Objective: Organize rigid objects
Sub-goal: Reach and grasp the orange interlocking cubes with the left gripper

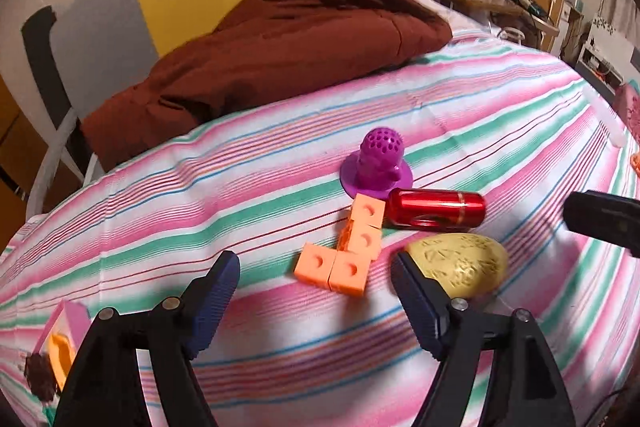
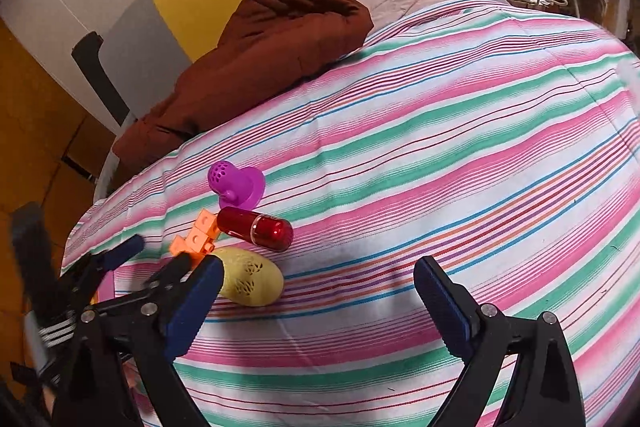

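Lying clustered on the striped bedsheet, the stiff yellow carved plastic egg, smooth red metallic capsule, orange linked cube blocks and purple perforated plastic dome look light; the slippery capsule probably wants a mid-body pinch. Left gripper and right gripper both gape empty.

Both the left gripper and the right gripper tilt downward, jaws spread wide, holding nothing.

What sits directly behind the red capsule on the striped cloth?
Behind the red capsule stands the purple perforated toy on its round base. The capsule covers part of that base's near edge, so whether they touch cannot be told. Beyond it is bare striped cloth.
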A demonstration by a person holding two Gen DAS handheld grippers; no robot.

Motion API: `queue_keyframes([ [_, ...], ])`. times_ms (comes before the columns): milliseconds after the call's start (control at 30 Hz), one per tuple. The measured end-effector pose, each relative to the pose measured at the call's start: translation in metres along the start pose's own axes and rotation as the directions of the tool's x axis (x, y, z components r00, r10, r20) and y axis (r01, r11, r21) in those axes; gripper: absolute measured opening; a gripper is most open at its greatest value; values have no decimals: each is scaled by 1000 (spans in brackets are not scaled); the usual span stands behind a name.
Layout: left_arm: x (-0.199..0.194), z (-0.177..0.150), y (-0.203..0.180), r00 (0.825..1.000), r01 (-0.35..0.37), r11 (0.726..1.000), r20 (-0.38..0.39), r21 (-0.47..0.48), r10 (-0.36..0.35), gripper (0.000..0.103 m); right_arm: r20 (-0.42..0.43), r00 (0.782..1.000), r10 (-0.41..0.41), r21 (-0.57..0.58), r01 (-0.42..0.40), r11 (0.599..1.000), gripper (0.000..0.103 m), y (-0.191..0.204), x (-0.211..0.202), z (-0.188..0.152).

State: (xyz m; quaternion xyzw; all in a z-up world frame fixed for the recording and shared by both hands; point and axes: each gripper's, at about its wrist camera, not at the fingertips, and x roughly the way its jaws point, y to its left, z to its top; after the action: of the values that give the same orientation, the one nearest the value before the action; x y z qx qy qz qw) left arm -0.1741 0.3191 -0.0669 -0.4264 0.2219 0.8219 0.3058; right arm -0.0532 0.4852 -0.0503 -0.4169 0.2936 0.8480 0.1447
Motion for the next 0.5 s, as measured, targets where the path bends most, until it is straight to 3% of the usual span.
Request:
queue_keyframes([
  [200, 24, 8, 4, 996, 86, 995, -25, -45, -87, 59, 0, 1000, 7, -13, -7, 1000, 96, 3, 1, 1],
  [267, 30, 8, 4, 995, 85, 995, -39, -59, -88, 43, 2, 1000, 7, -10, -7, 1000, 96, 2, 0, 1],
  [500, 7, -23, -5, 997, 72, 995, -3, -62, -73, 40, -10, 1000, 27, -15, -27, 1000, 96, 2, 3, 0],
])
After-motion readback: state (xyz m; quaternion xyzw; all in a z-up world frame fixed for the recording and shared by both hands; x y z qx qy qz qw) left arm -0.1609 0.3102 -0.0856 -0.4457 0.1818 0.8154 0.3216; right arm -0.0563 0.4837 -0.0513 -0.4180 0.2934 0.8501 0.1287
